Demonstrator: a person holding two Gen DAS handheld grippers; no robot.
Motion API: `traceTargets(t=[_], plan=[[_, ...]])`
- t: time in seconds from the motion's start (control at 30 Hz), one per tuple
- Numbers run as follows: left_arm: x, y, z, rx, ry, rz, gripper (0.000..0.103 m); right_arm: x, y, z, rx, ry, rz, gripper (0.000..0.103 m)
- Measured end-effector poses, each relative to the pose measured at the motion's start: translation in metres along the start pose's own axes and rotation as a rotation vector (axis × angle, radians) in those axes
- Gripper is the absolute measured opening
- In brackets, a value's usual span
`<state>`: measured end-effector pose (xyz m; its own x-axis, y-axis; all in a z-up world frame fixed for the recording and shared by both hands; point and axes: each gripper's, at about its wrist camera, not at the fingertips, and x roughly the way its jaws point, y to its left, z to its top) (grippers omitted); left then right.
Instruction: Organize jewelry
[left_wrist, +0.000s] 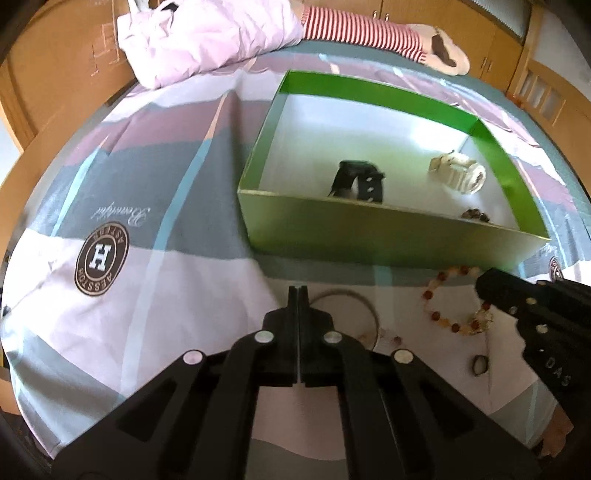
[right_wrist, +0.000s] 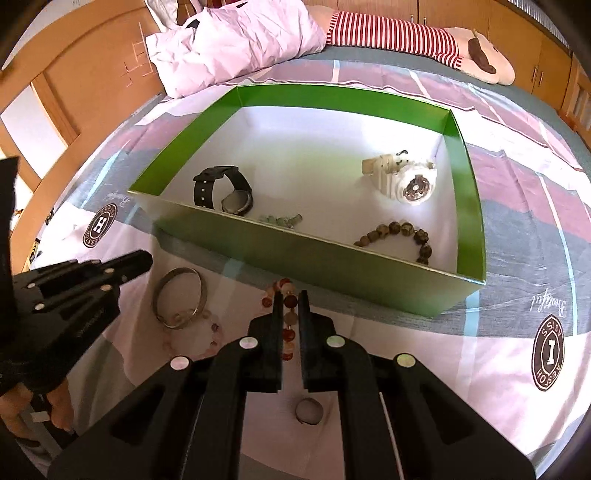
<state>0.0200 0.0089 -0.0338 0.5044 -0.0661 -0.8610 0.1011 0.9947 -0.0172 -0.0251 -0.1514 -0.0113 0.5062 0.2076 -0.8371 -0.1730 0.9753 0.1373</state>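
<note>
A green box (right_wrist: 332, 258) (left_wrist: 369, 232) lies on the bed. It holds a black watch (right_wrist: 225, 192) (left_wrist: 358, 181), a white watch (right_wrist: 402, 177) (left_wrist: 458, 170), a brown bead bracelet (right_wrist: 399, 232) and some pale green beads (right_wrist: 280, 220). In front of the box lie an orange bead bracelet (right_wrist: 288, 314) (left_wrist: 450, 302), a metal bangle (right_wrist: 181, 299) (left_wrist: 351, 299) and a small ring (right_wrist: 308, 411) (left_wrist: 479, 364). My right gripper (right_wrist: 287, 299) is shut on the orange bead bracelet. My left gripper (left_wrist: 297, 291) is shut and empty, beside the bangle.
The bedsheet (left_wrist: 147, 295) has grey, pink and white patches with round logos. A lilac pillow (right_wrist: 236, 40) and a striped plush toy (right_wrist: 406, 29) lie at the far side. Wooden cabinets (right_wrist: 85, 81) surround the bed.
</note>
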Motion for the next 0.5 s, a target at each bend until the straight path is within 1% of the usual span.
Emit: traceTargets(t=[0.23, 0.3, 0.4, 0.5], plan=[[0.006, 0.005, -0.003, -0.009, 0.035, 0.028, 0.0, 0.0, -0.004, 0.003, 0.025, -0.006, -0.013, 0.007], [0.007, 0.008, -0.003, -0.018, 0.044, 0.031, 0.0, 0.001, -0.006, 0.003, 0.028, 0.0, -0.028, 0.007], [0.008, 0.012, -0.003, -0.032, 0.05, 0.042, 0.0, 0.008, -0.01, 0.001, 0.038, 0.031, -0.081, 0.007], [0.01, 0.015, -0.003, -0.044, 0.061, 0.049, 0.0, 0.013, -0.017, -0.001, 0.066, 0.062, -0.108, 0.007]])
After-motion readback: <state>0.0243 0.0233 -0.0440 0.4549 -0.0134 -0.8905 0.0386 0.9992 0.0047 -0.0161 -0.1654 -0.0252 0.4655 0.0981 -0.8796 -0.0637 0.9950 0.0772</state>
